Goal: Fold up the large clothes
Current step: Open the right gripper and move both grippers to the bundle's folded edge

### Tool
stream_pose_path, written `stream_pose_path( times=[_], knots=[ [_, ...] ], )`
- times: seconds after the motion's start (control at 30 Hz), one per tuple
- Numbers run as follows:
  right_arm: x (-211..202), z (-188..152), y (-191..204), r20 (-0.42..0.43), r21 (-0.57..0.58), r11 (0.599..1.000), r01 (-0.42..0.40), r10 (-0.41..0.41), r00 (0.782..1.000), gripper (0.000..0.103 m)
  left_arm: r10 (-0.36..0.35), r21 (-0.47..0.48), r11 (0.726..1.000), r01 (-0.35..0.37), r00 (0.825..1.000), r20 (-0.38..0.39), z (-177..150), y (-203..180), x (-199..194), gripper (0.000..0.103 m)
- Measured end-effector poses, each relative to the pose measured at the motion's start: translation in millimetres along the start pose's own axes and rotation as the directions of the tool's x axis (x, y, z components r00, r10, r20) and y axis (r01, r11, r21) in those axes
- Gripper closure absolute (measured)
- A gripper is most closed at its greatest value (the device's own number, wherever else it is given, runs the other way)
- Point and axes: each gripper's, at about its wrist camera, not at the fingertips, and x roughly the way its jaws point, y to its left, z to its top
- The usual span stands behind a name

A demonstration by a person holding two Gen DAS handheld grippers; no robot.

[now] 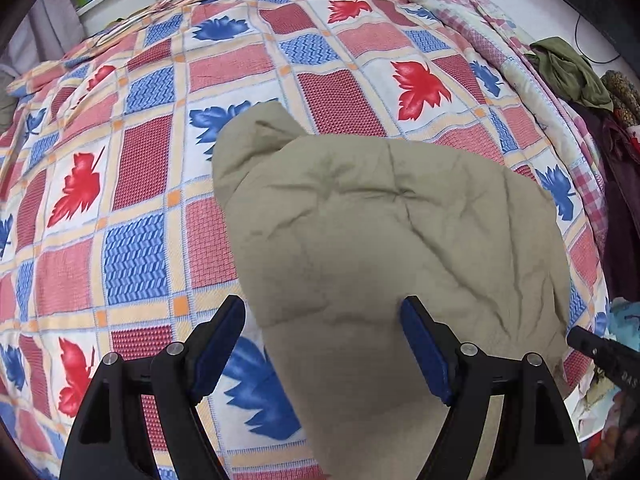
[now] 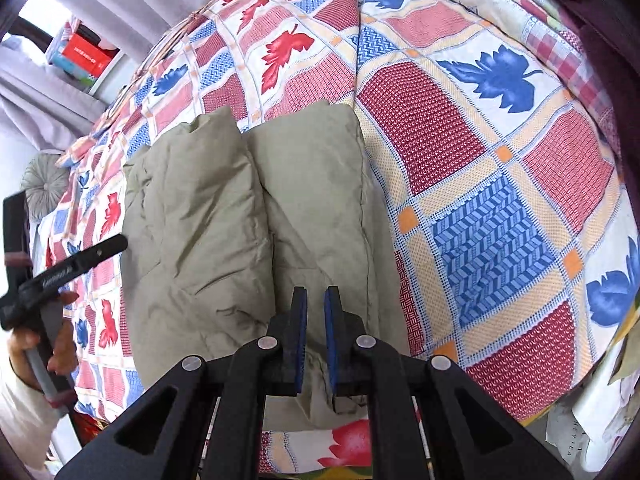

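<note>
A: Lying on a leaf-patterned quilt (image 1: 132, 184), a khaki padded garment (image 1: 384, 232) sits partly folded, its two puffy halves side by side.

B: And the grippers?

A: The left gripper (image 1: 324, 312) hovers over the garment's near end, jaws spread wide, holding nothing. The right gripper (image 2: 316, 304) has its jaws nearly together over the near edge; it may be pinching a fold, but I cannot tell. A hand (image 2: 44, 344) holds the left tool's handle.

B: Why there?

A: Probably to lift that end over.
</note>
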Motion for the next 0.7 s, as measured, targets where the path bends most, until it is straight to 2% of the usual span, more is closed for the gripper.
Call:
stream_pose_path(
  times=[0.07, 0.23, 0.3, 0.37, 0.4, 0.6, 0.67, 0.7],
  knots=[
    [5, 0, 1, -0.005, -0.003, 1.000, 0.004, -0.004, 1.000, 0.093, 0.021, -0.002, 1.000, -0.021, 1.000, 0.007, -6, 3, -1, 0.001],
    [8, 2, -3, -0.016, 0.002, 1.000, 0.009, -0.009, 1.000, 0.092, -0.004, -0.048, 0.999, 0.004, 1.000, -0.003, -14, 15, 1, 0.000],
    [10, 5, -6, -0.018, 0.012, 1.000, 0.006, -0.006, 1.000, 0.081, -0.006, -0.066, 0.998, 0.006, 1.000, -0.009, -16, 18, 3, 0.000],
    [12, 10, -12, -0.012, 0.030, 1.000, -0.005, 0.006, 1.000, 0.028, -0.019, -0.083, 0.996, 0.018, 1.000, -0.016, -20, 23, 5, 0.000],
    [12, 12, -14, -0.001, 0.037, 0.999, -0.015, 0.015, 1.000, 0.020, -0.032, -0.094, 0.995, 0.030, 0.999, -0.021, -21, 25, 6, 0.000],
    [25, 30, -35, 0.002, 0.095, 0.984, -0.150, 0.150, 0.989, 0.016, -0.085, -0.184, 0.980, 0.078, 0.996, -0.027, -32, 47, 19, 0.000],
    [36, 35, -42, -0.022, 0.117, 0.971, -0.211, 0.215, 0.976, 0.000, -0.138, -0.226, 0.966, 0.127, 0.990, -0.032, -34, 56, 25, 0.000],
    [41, 37, -45, -0.028, 0.124, 0.963, -0.237, 0.243, 0.970, 0.000, -0.179, -0.242, 0.956, 0.166, 0.983, -0.035, -35, 59, 28, 0.000]
  ],
)
